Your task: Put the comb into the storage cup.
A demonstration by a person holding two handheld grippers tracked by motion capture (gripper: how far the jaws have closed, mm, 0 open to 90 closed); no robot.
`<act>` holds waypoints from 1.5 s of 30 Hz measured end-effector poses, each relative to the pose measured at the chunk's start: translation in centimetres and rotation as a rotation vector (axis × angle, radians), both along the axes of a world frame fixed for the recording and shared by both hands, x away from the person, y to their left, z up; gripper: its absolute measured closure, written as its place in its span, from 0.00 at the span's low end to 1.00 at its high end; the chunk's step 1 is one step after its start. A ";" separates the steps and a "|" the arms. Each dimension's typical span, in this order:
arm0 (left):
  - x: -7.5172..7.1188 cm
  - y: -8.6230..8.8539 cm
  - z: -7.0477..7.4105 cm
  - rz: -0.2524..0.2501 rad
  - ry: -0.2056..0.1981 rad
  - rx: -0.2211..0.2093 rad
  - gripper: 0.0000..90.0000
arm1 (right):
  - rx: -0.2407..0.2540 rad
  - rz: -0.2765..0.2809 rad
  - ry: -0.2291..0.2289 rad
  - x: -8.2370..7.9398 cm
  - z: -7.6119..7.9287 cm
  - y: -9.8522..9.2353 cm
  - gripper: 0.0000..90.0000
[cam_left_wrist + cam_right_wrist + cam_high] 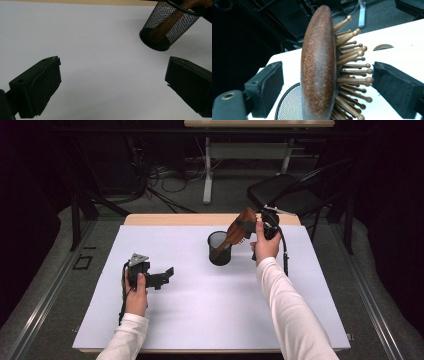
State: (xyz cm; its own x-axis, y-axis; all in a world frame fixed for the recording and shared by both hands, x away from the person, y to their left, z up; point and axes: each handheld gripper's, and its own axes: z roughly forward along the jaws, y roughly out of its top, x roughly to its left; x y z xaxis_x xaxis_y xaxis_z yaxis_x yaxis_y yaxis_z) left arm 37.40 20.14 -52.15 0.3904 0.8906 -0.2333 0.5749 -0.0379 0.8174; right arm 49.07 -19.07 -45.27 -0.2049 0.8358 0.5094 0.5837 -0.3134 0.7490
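A brown wooden hairbrush [242, 225] leans in a black mesh cup [220, 249], handle down and head tilted up to the right. My right gripper [250, 226] brackets the head. In the right gripper view the brush [318, 70] stands between the jaws: the left pad is clear of its back, and the bristle tips end just short of the right pad. The cup's rim [289, 105] shows below. My left gripper [167, 274] rests open on the mat's left, empty, pointing towards the cup [167, 27], where the handle [172, 17] shows through the mesh.
A white mat [200, 310] covers the wooden table [175, 219]. Behind the table stand a black chair [285, 195] and another table's white legs [207, 175], with cables on the floor.
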 end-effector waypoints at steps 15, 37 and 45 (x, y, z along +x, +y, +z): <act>0.0 0.0 0.0 -0.001 -0.001 -0.003 0.00 | -0.012 0.019 -0.009 -0.1 0.8 -0.6 0.00; 0.0 0.1 0.0 0.003 -0.003 -0.009 0.00 | -0.051 0.079 0.017 -0.5 1.9 -1.4 0.00; 0.0 0.0 0.0 -0.001 0.001 -0.004 0.00 | -0.081 0.130 0.039 -1.0 2.3 -1.9 0.00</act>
